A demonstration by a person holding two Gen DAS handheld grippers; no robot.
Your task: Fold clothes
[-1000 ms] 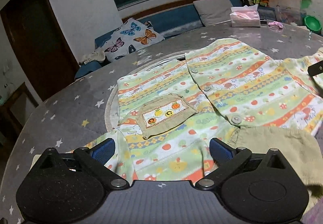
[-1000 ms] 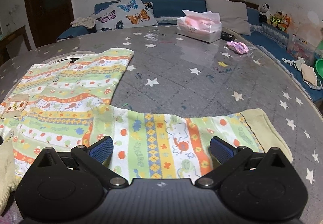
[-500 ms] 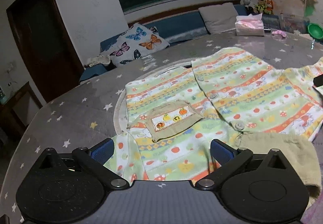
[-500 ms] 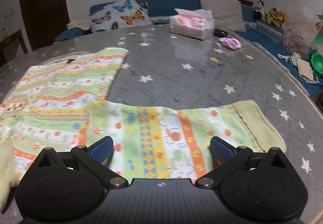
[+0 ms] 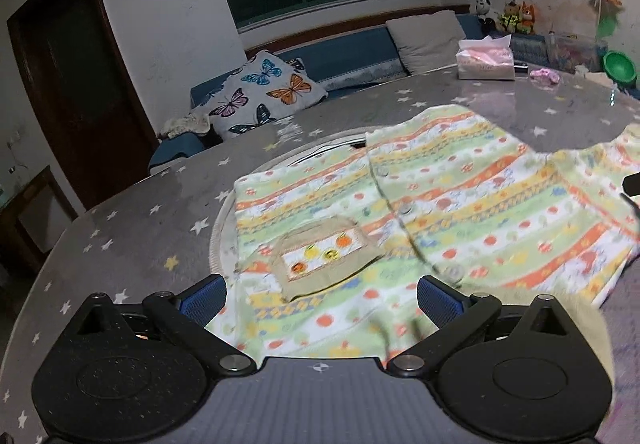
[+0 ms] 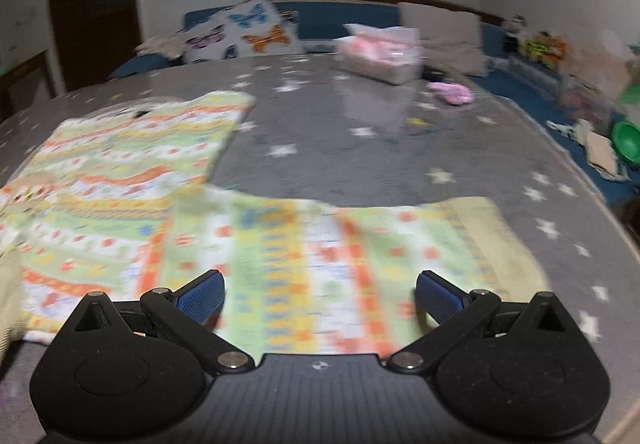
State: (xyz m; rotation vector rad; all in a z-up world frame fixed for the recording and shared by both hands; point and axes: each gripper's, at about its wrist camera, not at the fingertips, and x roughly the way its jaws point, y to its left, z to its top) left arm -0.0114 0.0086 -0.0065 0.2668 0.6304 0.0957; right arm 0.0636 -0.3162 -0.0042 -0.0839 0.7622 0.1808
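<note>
A child's striped cardigan [image 5: 460, 200] in green, orange and yellow lies flat, front up, on the round star-patterned table [image 5: 132, 220]. It has a tan chest pocket [image 5: 324, 260] and a row of buttons. My left gripper [image 5: 320, 296] is open just above the near hem area, with nothing between its blue pads. In the right wrist view the cardigan's sleeve [image 6: 340, 256] stretches to the right, ending in a pale cuff [image 6: 492, 228]. My right gripper [image 6: 320, 294] hovers open over that sleeve. The right wrist view is blurred.
A pink tissue box [image 5: 486, 62] and a small pink item [image 5: 544, 75] sit at the table's far side. A green bowl [image 5: 620, 66] stands at the far right. Behind the table runs a blue sofa with a butterfly pillow [image 5: 264, 96]; a dark door [image 5: 76, 92] is at left.
Both grippers have lifted and drawn back from the cardigan, so more of the room shows. The cardigan lies as before. Both stay open.
</note>
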